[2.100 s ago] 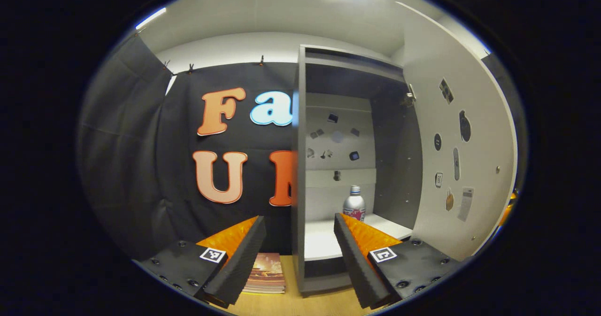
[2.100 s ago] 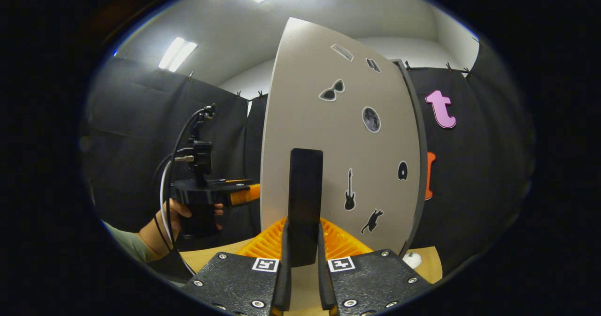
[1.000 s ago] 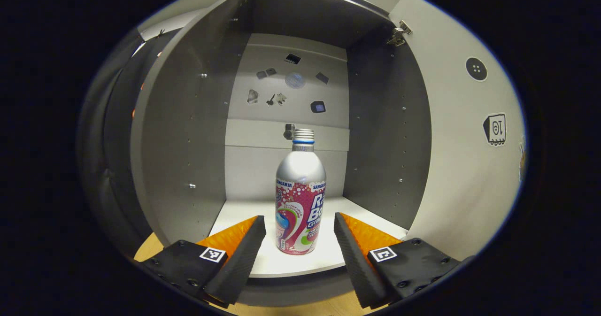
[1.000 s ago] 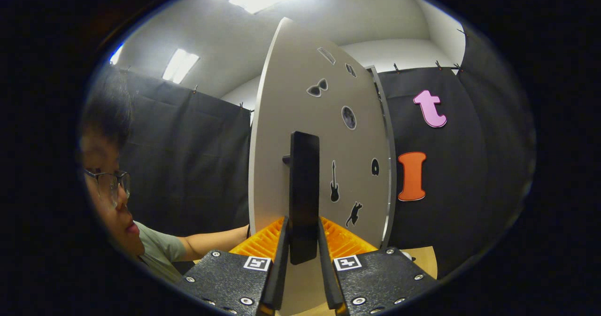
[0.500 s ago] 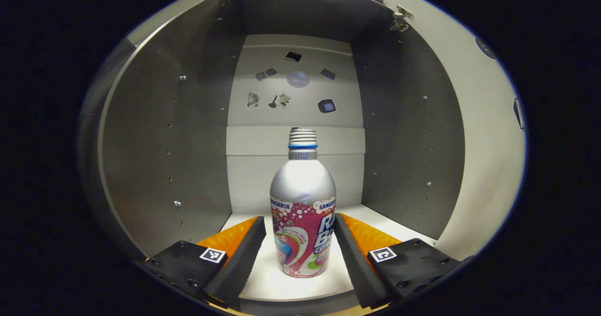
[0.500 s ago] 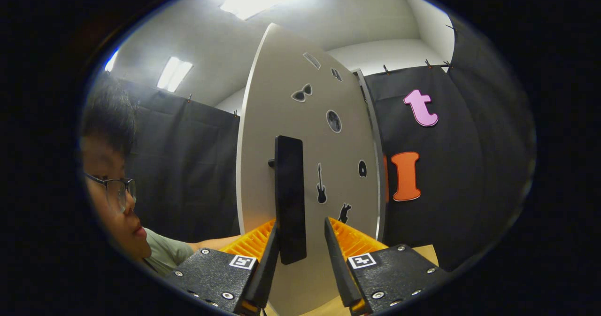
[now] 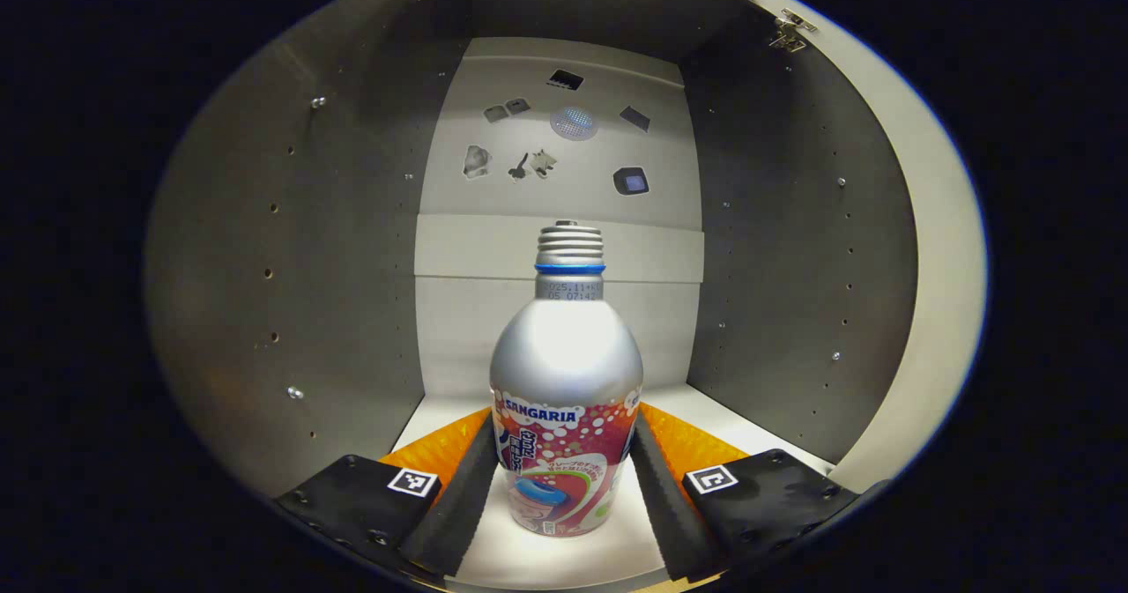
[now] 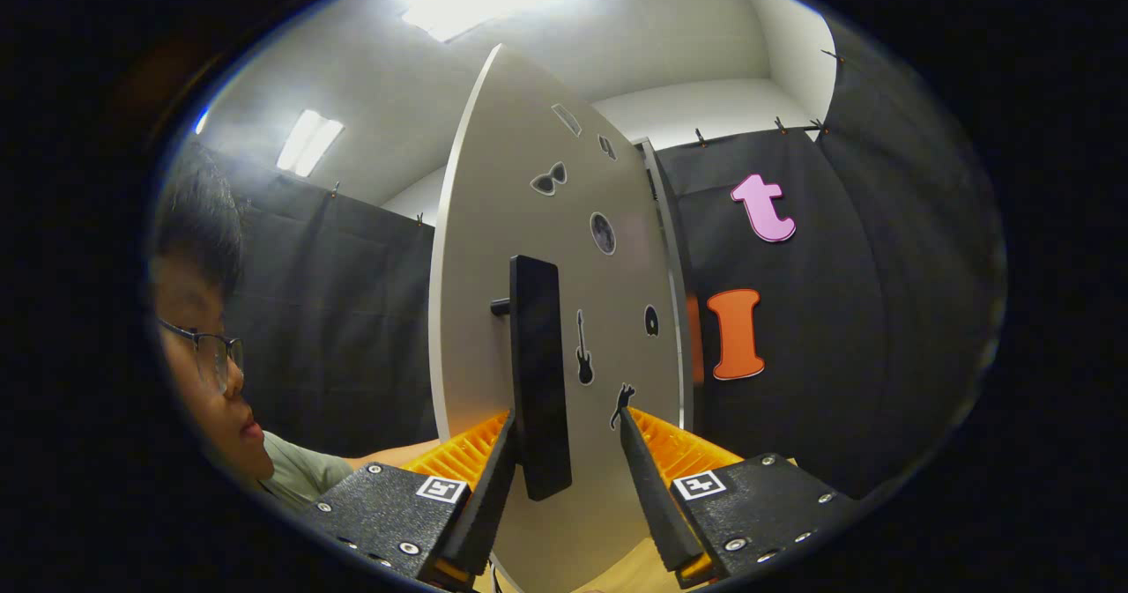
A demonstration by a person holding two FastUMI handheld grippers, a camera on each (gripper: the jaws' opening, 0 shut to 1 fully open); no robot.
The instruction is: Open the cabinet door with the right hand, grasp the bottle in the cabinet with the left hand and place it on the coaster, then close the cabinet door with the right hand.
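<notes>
A silver bottle (image 7: pixel 566 355) with a pink label and a threaded neck stands upright on the white shelf (image 7: pixel 634 536) inside the grey cabinet (image 7: pixel 291 267). My left gripper (image 7: pixel 564 417) is inside the cabinet with the bottle's lower body between its fingers; both black pads (image 7: pixel 467 496) lie against its sides. In the right gripper view the pale cabinet door (image 8: pixel 546 223) stands swung open. Its black vertical handle (image 8: pixel 534 373) sits between the fingers of my right gripper (image 8: pixel 567 417), which is open, the handle close to the left finger.
The cabinet's side walls hem the bottle in closely left and right, and the open door's inner face (image 7: pixel 938 267) runs along the right. A person's head (image 8: pixel 198 311) is near the door's left side. Wooden tabletop (image 8: pixel 639 567) shows under the right gripper.
My left gripper went forward into the cabinet until the bottle stood between its fingers, which then drew in a little. My right gripper let go of the door handle and opened; the door swung wider.
</notes>
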